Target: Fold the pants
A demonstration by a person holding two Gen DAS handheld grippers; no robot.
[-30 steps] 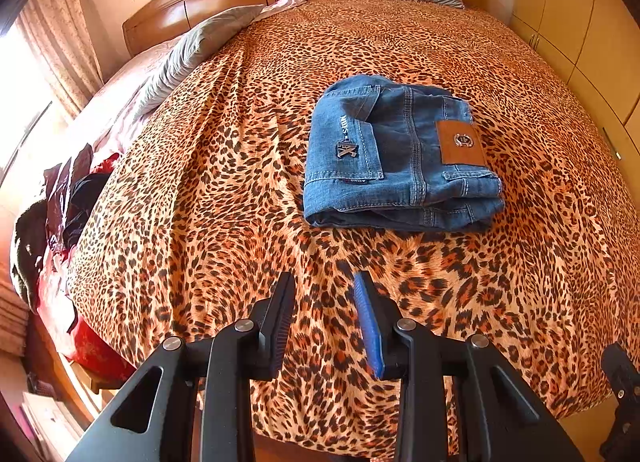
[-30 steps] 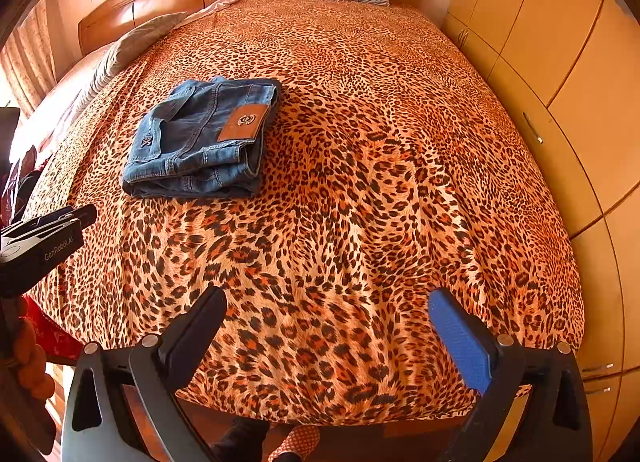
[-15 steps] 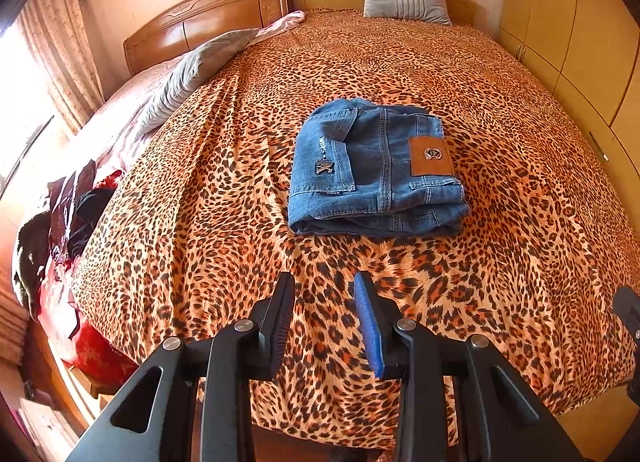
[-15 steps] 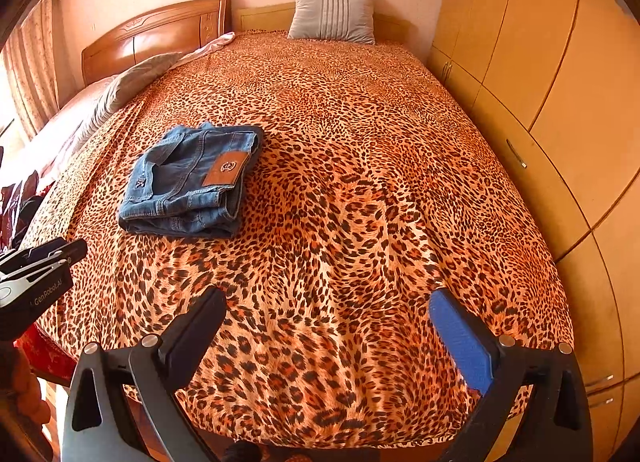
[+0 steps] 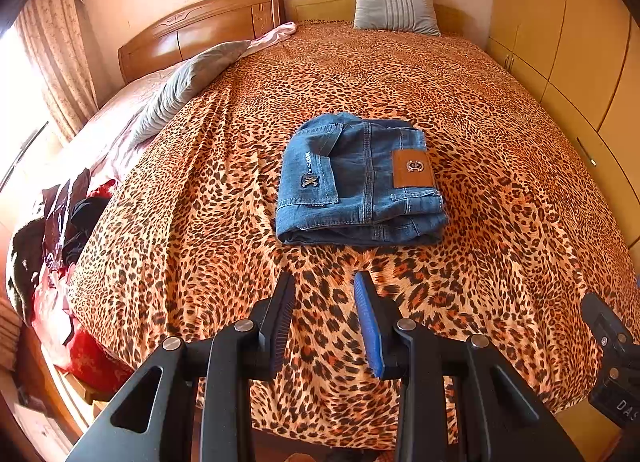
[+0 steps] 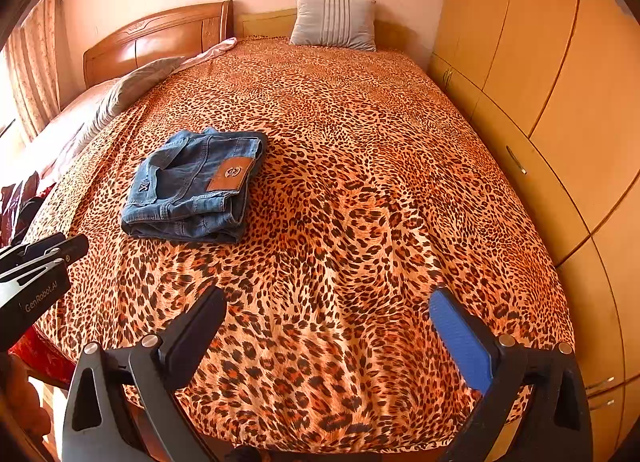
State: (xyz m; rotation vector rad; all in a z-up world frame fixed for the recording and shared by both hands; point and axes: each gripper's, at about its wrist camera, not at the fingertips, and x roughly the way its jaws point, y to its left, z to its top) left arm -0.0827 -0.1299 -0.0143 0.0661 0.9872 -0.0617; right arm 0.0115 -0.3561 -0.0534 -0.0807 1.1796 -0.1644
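Blue denim pants lie folded into a compact square on the leopard-print bed cover, brown leather patch facing up. They also show at left in the right wrist view. My left gripper hovers above the bed's near edge, short of the pants, jaws a narrow gap apart and empty. My right gripper is wide open and empty, over the bed's near edge to the right of the pants. The left gripper's body shows at the left edge of the right wrist view.
A grey striped pillow leans at the far headboard. A grey blanket and a wooden headboard lie at left. Wardrobe doors line the right side. Clothes are piled at the bed's left edge.
Both grippers have drawn back from the folded pants and tilted up, so more of the room shows. The pants have not moved. The jaw openings are unchanged.
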